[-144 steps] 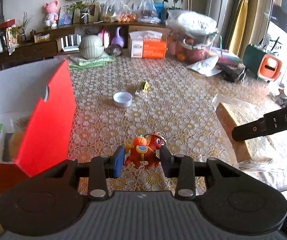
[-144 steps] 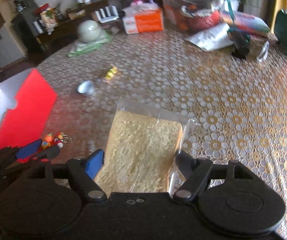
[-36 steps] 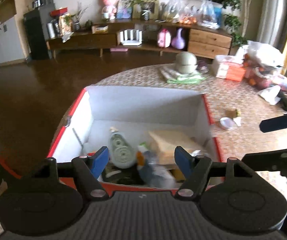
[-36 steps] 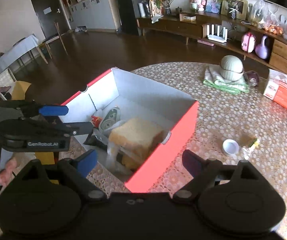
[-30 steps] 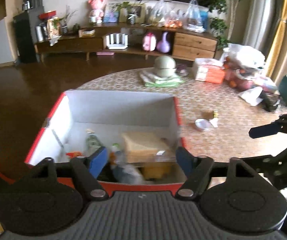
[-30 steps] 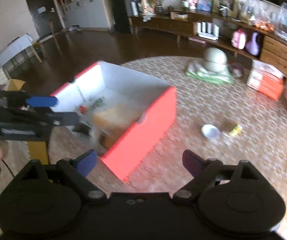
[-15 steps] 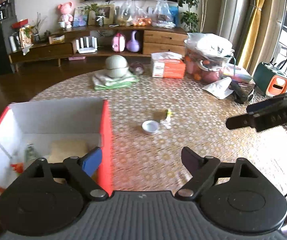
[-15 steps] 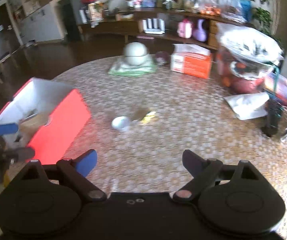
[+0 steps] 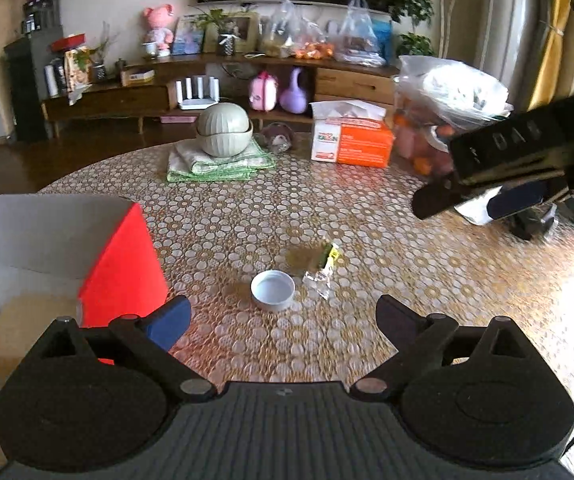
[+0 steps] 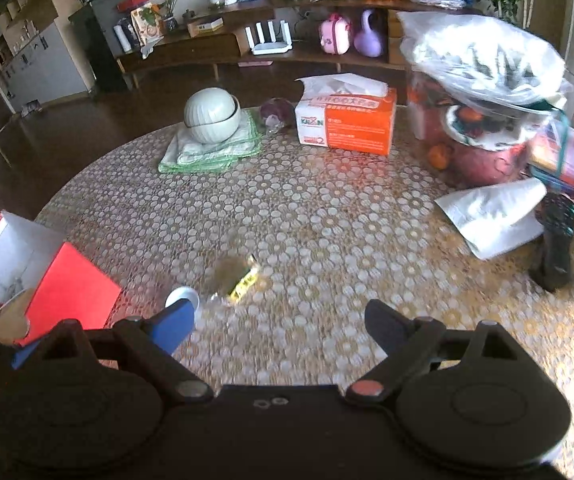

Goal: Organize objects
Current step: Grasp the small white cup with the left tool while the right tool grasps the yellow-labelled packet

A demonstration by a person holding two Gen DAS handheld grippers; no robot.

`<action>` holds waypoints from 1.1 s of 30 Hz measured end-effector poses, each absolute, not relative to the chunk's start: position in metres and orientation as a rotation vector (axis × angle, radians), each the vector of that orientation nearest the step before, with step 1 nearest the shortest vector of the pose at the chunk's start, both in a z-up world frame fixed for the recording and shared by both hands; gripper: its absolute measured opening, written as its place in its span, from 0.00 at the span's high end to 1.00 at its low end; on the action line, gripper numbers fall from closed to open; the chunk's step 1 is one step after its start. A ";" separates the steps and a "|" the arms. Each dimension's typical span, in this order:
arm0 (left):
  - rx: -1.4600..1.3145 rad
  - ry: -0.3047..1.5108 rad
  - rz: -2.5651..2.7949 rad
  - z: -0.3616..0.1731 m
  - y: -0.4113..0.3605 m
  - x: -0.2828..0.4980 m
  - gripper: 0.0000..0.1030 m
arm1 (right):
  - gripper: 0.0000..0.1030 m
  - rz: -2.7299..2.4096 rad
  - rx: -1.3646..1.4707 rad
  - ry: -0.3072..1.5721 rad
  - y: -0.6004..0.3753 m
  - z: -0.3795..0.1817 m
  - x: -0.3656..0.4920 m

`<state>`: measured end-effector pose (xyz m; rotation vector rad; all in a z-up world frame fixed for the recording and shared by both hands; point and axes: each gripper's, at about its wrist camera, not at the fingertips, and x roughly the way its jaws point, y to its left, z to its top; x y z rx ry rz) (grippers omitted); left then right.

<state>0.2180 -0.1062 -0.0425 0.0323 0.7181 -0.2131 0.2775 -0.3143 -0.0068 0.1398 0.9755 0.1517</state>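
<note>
Both my grippers hung spread wide and empty over the tabletop point(image 9: 367, 216). Just ahead of my left gripper point(image 9: 283, 316) sat the white cap point(image 9: 273, 289), nearer to it than to my right gripper point(image 10: 279, 322). Just beyond lay the small packet point(image 9: 321, 266), its long axis slanting away to the right; the red box point(image 9: 123, 256) stood left.

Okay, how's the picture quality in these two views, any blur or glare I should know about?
Left wrist view: fisheye bending at the edges; strong window glare washes out the table at right; the white cap is fairly sharp, the packet beside it smeared. Right wrist view: motion blur on the packet and cap; the tissue box reads clearly.
</note>
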 end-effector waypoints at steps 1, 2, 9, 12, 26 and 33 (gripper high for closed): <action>0.031 0.717 -0.203 -0.047 -0.107 0.220 0.04 | 0.10 0.156 0.134 0.981 -0.312 -0.010 0.284; 0.028 0.718 -0.194 -0.052 -0.108 0.223 0.04 | 0.10 0.160 0.127 0.986 -0.309 -0.013 0.290; 0.094 0.707 -0.159 -0.081 -0.124 0.246 0.04 | 0.10 0.162 0.108 1.045 -0.293 -0.043 0.328; 0.096 0.708 -0.148 -0.092 -0.124 0.255 0.04 | 0.10 0.169 0.103 1.064 -0.287 -0.055 0.338; 0.080 0.687 -0.136 -0.115 -0.125 0.280 0.04 | 0.41 0.189 0.059 1.101 -0.255 -0.089 0.361; 0.081 0.703 -0.156 -0.123 -0.126 0.287 0.32 | 0.57 0.204 0.023 1.123 -0.243 -0.097 0.362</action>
